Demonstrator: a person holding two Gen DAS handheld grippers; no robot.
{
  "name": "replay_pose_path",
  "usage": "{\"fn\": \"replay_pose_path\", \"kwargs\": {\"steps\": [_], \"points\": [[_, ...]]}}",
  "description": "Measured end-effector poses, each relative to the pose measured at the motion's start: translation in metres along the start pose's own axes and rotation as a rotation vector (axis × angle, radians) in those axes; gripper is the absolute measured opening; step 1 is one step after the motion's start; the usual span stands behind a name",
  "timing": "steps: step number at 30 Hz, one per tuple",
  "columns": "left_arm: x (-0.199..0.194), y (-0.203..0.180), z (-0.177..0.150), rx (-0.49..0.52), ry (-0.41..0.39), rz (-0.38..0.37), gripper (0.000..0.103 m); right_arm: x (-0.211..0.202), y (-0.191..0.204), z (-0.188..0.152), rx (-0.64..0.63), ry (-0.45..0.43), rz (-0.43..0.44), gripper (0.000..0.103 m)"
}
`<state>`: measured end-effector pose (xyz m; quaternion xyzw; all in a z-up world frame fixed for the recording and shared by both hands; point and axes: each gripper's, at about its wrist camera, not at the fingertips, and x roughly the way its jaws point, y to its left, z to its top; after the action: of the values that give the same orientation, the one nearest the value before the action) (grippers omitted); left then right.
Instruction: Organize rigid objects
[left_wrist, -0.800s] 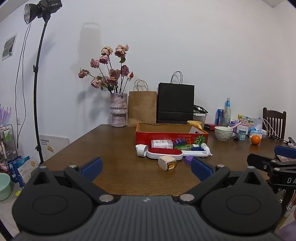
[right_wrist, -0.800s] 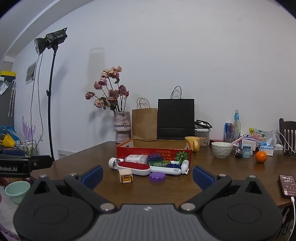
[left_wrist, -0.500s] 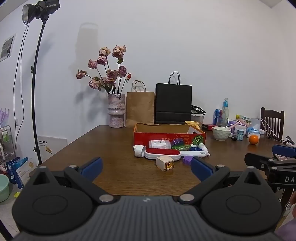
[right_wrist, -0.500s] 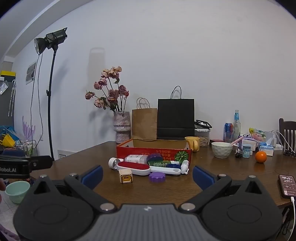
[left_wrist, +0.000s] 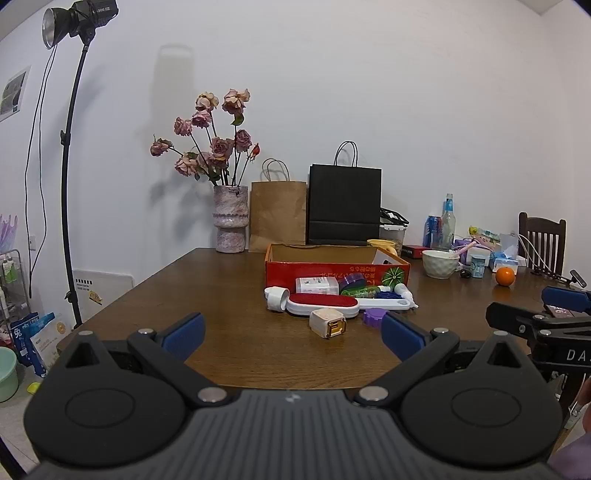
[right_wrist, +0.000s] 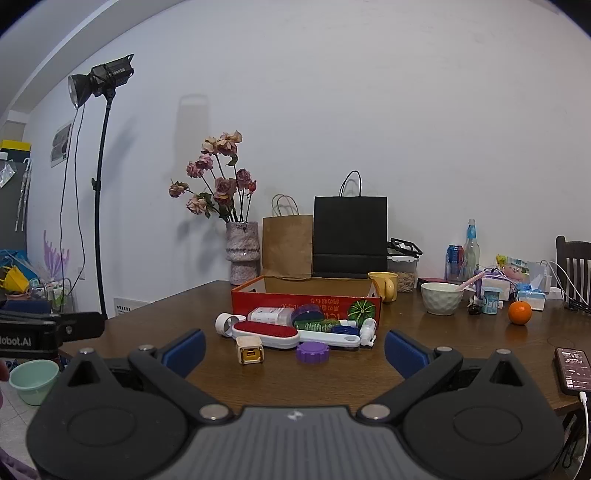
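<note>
A red cardboard box (left_wrist: 334, 266) (right_wrist: 306, 302) sits open on the wooden table (left_wrist: 229, 295). In front of it lies a cluster: a red and white lint brush (left_wrist: 323, 303) (right_wrist: 266, 332), a cream charger cube (left_wrist: 328, 323) (right_wrist: 250, 349), a purple lid (left_wrist: 373, 316) (right_wrist: 312, 352), a white roll (left_wrist: 277, 296), a white pack and green tube. My left gripper (left_wrist: 291, 334) and right gripper (right_wrist: 294, 347) hover open at the near table edge, short of the cluster, with nothing between the fingers. The right gripper shows at the right edge of the left wrist view.
Behind the box stand a vase of dried roses (left_wrist: 229, 221), a brown bag (left_wrist: 277, 214) and a black bag (left_wrist: 344, 205). To the right are a yellow mug (right_wrist: 384, 286), white bowl (right_wrist: 441, 297), orange (right_wrist: 519, 312), bottles and a phone (right_wrist: 572, 373). A light stand (left_wrist: 70, 166) rises at left.
The left wrist view has shifted slightly, so the table objects sit a little lower and further left in it. The right gripper has stayed still. Both jaws remain wide.
</note>
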<state>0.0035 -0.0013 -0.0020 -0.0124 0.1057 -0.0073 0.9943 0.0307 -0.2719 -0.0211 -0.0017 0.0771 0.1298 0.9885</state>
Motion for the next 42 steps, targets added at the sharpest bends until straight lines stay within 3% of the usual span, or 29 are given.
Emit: {"fn": "replay_pose_path", "kwargs": {"steps": [42], "points": [[-0.0045,-0.0057,-0.0009,0.005,0.001,-0.004,0.103,0.0002,0.0015,-0.0009,-0.003,-0.001,-0.002,0.103]]}}
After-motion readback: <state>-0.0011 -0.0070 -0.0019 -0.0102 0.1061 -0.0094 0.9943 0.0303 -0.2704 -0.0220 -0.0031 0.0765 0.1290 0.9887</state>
